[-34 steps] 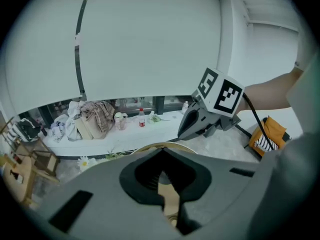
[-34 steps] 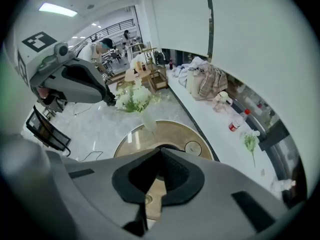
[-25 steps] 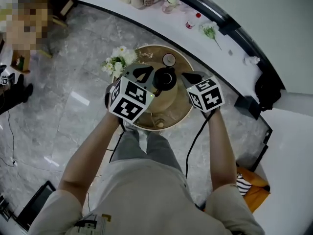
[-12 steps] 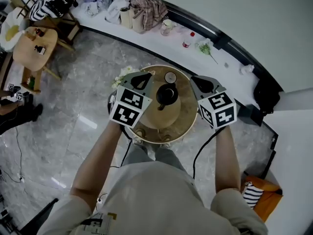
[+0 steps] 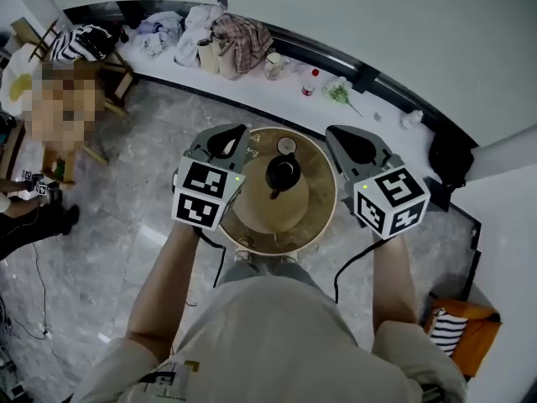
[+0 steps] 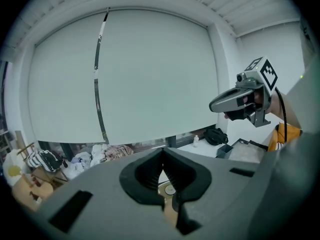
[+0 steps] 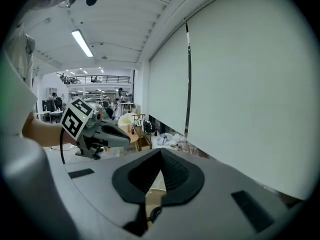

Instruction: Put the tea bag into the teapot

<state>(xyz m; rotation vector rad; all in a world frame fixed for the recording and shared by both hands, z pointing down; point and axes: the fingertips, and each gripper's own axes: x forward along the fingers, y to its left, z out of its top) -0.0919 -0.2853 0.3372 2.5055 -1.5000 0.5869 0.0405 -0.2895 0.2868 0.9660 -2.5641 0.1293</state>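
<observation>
A black teapot (image 5: pixel 283 173) stands in the middle of a round wooden table (image 5: pixel 320 193), straight below me. A small round dish (image 5: pixel 287 146) lies just beyond it; in the left gripper view the dish (image 6: pixel 170 189) shows under the jaws. I cannot make out a tea bag in any view. My left gripper (image 5: pixel 233 134) hovers over the table's left rim, jaws shut and empty. Above the right rim my right gripper (image 5: pixel 342 135) is also shut with nothing in it. Each gripper view shows the other one: the right gripper (image 6: pixel 235 101) and the left gripper (image 7: pixel 102 131), both raised and pointing at the window blind.
A curved white ledge (image 5: pixel 252 86) behind the table carries heaped clothes (image 5: pixel 239 40), cups, a small bottle (image 5: pixel 311 82) and a sprig of flowers (image 5: pixel 339 93). A black bag (image 5: pixel 445 154) sits at its right end. A wooden side table (image 5: pixel 75 99) is far left, an orange bag (image 5: pixel 453 334) lower right.
Both grippers have drifted apart to the table's two rims, the right one furthest. The head view has shifted, showing more of the ledge. The flowers beside the table are hidden now.
</observation>
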